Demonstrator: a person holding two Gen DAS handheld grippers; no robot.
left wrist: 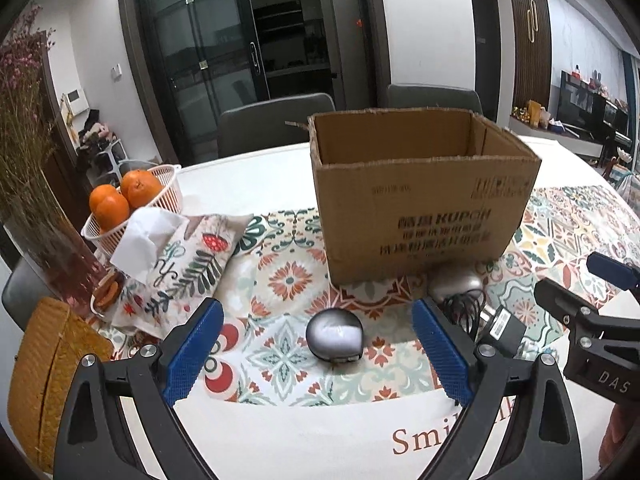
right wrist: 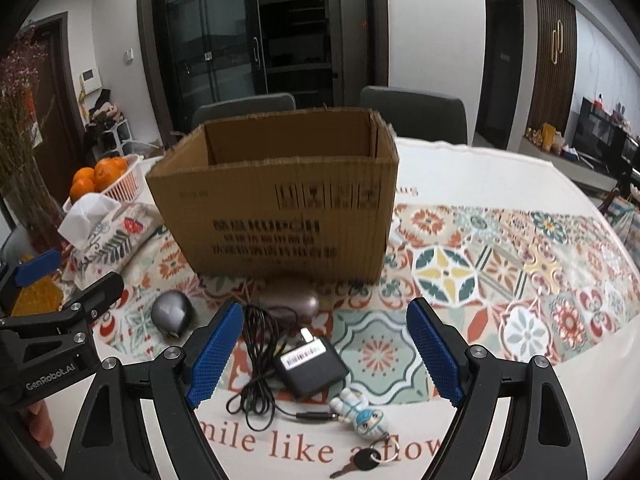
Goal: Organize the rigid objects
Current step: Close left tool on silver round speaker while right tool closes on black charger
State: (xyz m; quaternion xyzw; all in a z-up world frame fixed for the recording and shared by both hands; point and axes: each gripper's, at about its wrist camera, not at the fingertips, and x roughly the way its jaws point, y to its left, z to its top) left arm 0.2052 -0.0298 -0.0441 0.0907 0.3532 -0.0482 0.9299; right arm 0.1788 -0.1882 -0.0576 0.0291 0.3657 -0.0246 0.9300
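Observation:
An open cardboard box (left wrist: 420, 200) stands on the patterned tablecloth; it also shows in the right wrist view (right wrist: 280, 204). My left gripper (left wrist: 318, 340) is open and empty, its fingers either side of a round silver-grey object (left wrist: 335, 334), also visible from the right (right wrist: 173, 314). My right gripper (right wrist: 324, 344) is open and empty above a black power adapter (right wrist: 314, 366) with its cable (right wrist: 256, 364). A brownish oval case (right wrist: 288, 302) lies in front of the box. A small figurine keychain (right wrist: 362, 414) with a key (right wrist: 360, 462) lies near the front edge.
A floral tissue pouch (left wrist: 180, 268) and a white basket of oranges (left wrist: 132, 200) sit at the left. A yellow woven item (left wrist: 52, 372) and dried flowers (left wrist: 28, 152) are at the far left. Chairs (left wrist: 276, 122) stand behind the table.

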